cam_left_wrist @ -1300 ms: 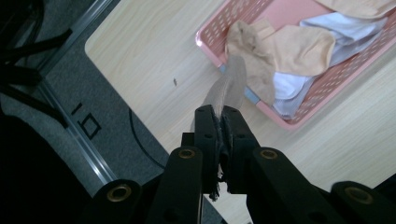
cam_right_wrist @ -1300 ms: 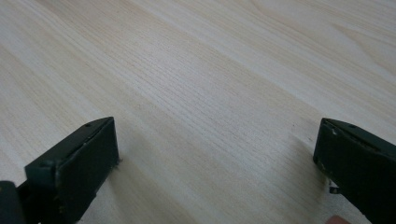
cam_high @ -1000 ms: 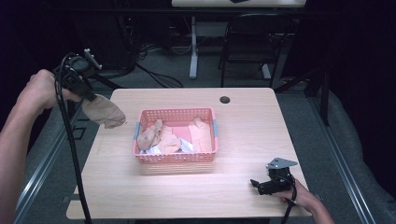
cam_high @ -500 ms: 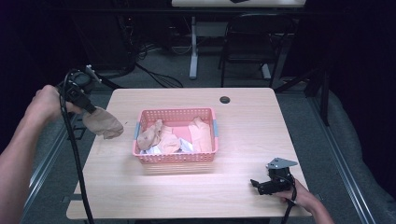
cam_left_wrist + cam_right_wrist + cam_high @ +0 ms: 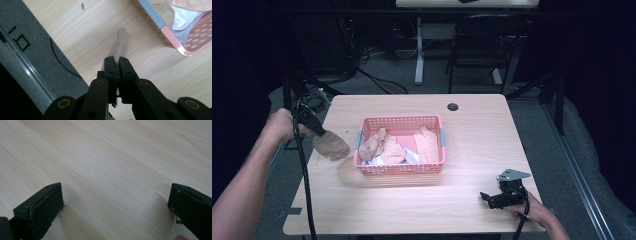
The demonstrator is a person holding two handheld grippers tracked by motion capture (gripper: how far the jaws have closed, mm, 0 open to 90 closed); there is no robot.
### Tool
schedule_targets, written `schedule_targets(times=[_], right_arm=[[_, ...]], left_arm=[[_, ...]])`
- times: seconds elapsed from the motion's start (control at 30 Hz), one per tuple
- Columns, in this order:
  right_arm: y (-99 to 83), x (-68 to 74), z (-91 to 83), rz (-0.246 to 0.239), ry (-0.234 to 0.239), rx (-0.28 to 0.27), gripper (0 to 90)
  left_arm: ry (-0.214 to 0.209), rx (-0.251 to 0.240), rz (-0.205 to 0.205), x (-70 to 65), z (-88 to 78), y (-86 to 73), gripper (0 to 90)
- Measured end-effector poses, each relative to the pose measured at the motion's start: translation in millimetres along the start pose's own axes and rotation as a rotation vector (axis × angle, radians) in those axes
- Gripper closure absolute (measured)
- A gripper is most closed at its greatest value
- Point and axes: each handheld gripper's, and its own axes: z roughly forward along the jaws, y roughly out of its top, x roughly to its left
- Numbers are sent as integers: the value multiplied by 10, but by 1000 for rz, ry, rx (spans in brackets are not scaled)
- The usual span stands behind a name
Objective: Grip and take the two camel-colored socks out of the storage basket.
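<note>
Work in hand: you are taking soft garments out of the pink perforated plastic basket [image 5: 401, 170] and setting them down on the pale wood-grain surface [image 5: 462, 210] to its left.

Left gripper [image 5: 314, 125]: the fingers are together, clamped on 1 thin tan stocking-like sock [image 5: 331, 146]. In the left gripper view the fabric [image 5: 120, 43] runs straight out from between the closed finger pads.

Sock position: it hangs from the left gripper over the left part of the surface, just beside the basket's left wall and outside it. Whether its lower end touches the wood cannot be told from the high view.

Right gripper [image 5: 498, 198]: the fingers are wide apart with nothing between them. It rests low on the surface near the front right corner, well apart from the basket.

Done so far: 1 sock is out of the basket and is held at the drop side. No other garment lies loose on the surface.

Left to do: the held sock is not yet released. Several peach and tan pieces [image 5: 384, 147] and 1 white piece [image 5: 412, 157] remain piled in the basket, so judge the job to be at an early stage.

Next step, as a judgement: lower the sock flat, then part the left fingers.
</note>
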Motion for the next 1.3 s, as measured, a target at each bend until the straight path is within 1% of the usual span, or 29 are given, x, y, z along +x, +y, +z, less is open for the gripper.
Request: schedule_targets(times=[0.03,0.17,0.23,0.47,0.5,0.57,0.6,0.8,0.83,0.87,0.9,1.07,1.17,1.3], right_arm=[[0,-1,1,-1,-1,-2,0],[0,0,1,-1,-1,-2,0],[0,0,2,-1,-1,-3,0],[-1,1,3,2,2,-5,0],[0,1,2,2,2,-5,0],[-1,1,3,2,2,-5,0],[-1,1,3,2,2,-5,0],[-1,1,3,2,2,-5,0],[-1,1,3,2,2,-5,0],[-1,1,3,2,2,-5,0],[-1,1,3,2,2,-5,0],[-1,1,3,2,2,-5,0],[0,1,2,2,2,-5,0],[-1,1,3,2,2,-5,0]], left_arm=[[-14,0,0,-8,79,2,858],[-27,3,0,-19,180,-4,858],[-38,-4,-5,-19,230,-15,858],[-66,-11,-18,0,361,-71,857],[-66,-13,-26,-1,395,-91,857],[-67,-12,-25,3,416,-102,857],[-70,-11,-32,12,487,-143,856],[-84,-20,-68,40,708,-272,854],[-84,-20,-68,40,708,-272,853],[-86,-12,-79,44,781,-306,853],[-86,-12,-79,49,808,-316,852],[-92,-8,-108,57,1007,-381,837],[-96,-6,-140,70,1118,-419,814],[-79,-16,-179,101,1227,-470,748]])
